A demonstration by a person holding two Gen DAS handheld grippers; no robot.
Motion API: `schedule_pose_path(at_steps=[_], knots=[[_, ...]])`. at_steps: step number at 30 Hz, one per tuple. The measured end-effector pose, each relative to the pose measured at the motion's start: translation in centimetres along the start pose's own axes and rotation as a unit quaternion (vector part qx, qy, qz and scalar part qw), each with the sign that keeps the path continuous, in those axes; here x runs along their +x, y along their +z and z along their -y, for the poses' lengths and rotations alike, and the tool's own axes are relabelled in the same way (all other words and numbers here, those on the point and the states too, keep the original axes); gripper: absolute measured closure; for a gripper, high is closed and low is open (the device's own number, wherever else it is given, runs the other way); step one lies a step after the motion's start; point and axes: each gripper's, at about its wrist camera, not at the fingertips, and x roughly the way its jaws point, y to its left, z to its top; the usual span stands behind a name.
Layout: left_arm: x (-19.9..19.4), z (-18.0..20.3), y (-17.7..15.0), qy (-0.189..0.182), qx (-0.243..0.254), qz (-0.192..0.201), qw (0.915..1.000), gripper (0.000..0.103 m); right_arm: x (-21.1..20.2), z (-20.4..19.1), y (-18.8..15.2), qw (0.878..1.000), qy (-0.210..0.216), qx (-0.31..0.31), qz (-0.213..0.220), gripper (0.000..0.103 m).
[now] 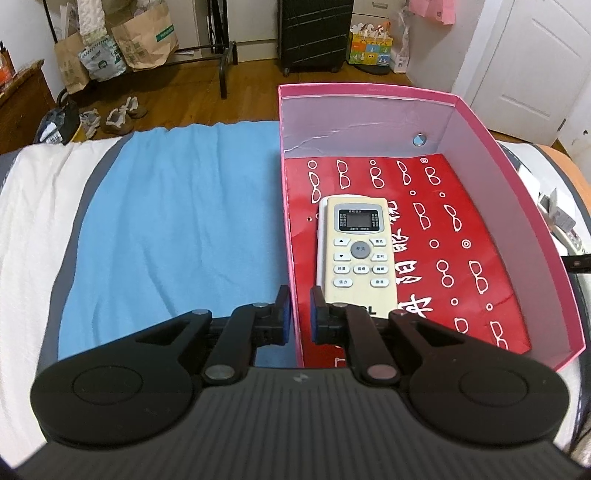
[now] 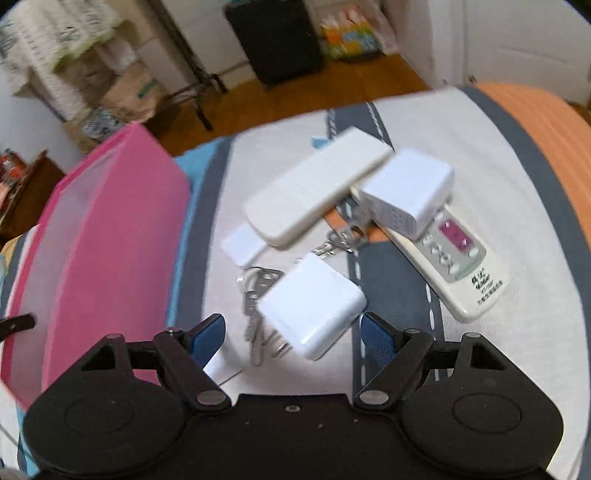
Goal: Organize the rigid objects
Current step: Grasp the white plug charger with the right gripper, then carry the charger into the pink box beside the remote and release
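Note:
An open pink box (image 1: 369,90) stands on the bed, lined with red printed paper (image 1: 469,236). A cream remote (image 1: 356,251) lies face up inside it. My left gripper (image 1: 301,314) is shut on the box's left wall, one pad outside and one inside. In the right wrist view my right gripper (image 2: 293,338) is open wide just over a white plug charger (image 2: 314,306), which lies between the fingers untouched. Behind it lie a bunch of keys (image 2: 255,295), a face-down white remote (image 2: 317,192), a second white charger (image 2: 406,195) and a buttoned remote (image 2: 454,266).
A blue towel (image 1: 177,221) covers the bed left of the box. The box's pink outer wall (image 2: 103,240) rises just left of the right gripper. A small white block (image 2: 243,243) pokes out from under the face-down remote. Beyond the bed are wooden floor, paper bags and a black suitcase (image 1: 314,33).

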Motion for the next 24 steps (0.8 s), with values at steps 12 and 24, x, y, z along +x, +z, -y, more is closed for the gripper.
schedule_pose_path(at_steps=[12, 24], knots=[[0.2, -0.1, -0.1, 0.0, 0.002, 0.0, 1.0, 0.095, 2.1, -1.1, 0.2, 0.995, -0.039, -0.091, 0.029, 0.025], [-0.2, -0.5, -0.1, 0.003, -0.009, 0.005, 0.9999, 0.095, 0.7, 1.9, -0.3, 0.999, 0.002, 0.047, 0.01, 0.026]])
